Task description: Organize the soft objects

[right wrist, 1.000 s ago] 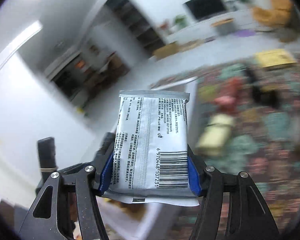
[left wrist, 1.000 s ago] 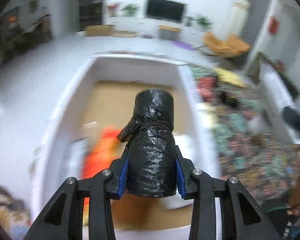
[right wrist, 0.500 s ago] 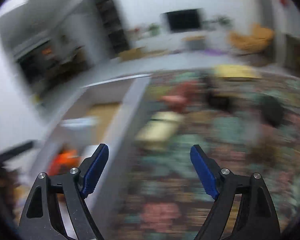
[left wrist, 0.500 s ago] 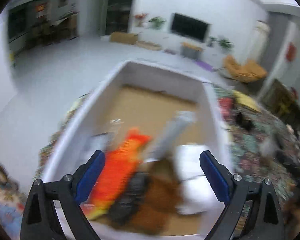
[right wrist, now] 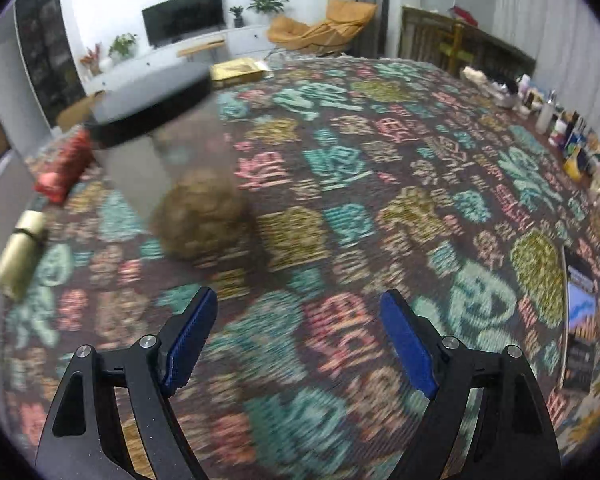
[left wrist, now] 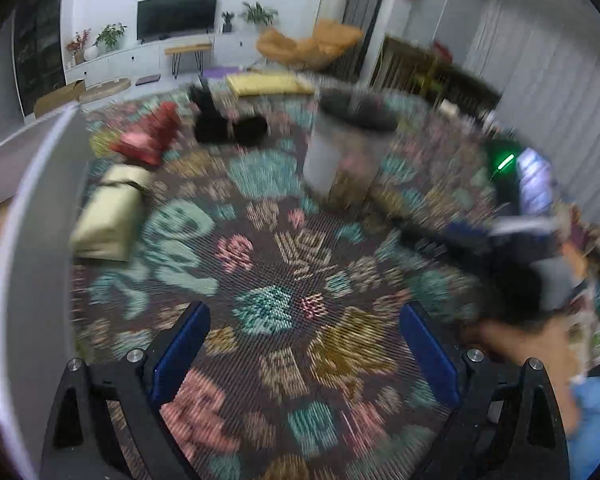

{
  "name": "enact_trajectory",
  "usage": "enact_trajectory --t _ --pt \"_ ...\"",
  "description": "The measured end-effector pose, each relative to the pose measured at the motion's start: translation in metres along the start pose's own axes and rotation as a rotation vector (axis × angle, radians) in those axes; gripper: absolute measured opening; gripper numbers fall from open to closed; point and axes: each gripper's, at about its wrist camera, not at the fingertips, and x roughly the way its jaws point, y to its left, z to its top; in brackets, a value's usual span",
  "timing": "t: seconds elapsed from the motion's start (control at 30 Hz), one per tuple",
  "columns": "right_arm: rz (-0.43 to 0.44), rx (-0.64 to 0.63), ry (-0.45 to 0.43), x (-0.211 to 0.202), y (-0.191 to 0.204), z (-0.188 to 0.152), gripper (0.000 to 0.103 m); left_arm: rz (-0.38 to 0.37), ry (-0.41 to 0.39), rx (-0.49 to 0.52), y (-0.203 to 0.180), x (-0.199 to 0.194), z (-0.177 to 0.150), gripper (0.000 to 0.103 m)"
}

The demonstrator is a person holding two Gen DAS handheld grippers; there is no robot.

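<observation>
- Both tools hang empty over the patterned rug (right wrist: 340, 200): left hand-held gripper (left wrist: 300, 356) and right hand-held gripper (right wrist: 300, 344), jaws spread wide.
- Next soft target looks like the yellow-green roll (left wrist: 108, 216), lying left beside the white box (left wrist: 40, 240); approach low and pinch its middle.
- Farther left: red bundle (left wrist: 152, 136), black item (left wrist: 224, 124).

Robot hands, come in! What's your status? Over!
Left claw open, holding nothing. Right claw open, holding nothing. Yellow roll and red bundle loose on the rug. Clear jar stands ahead of right claw.
</observation>
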Motion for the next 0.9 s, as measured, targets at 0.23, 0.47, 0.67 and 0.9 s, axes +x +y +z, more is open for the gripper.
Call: enact_trajectory --t 0.23,0.47,0.67,0.9 --pt "-0.026 0.034 0.002 0.017 -0.017 -0.004 0.086 0.111 0.029 0.036 0.015 0.078 -0.004 0.095" --pt "-0.045 0.013 0.001 0.029 -0.015 -0.003 0.087 0.147 0.021 0.060 0.017 0.091 -0.001 0.103" --pt "-0.038 0.026 0.009 0.031 -0.016 -0.003 0.090 0.154 0.018 0.056 0.018 0.094 0.000 0.103" --pt "-0.038 0.027 0.009 0.032 -0.016 -0.003 0.090 0.154 0.018 0.056 0.017 0.096 0.002 0.103"
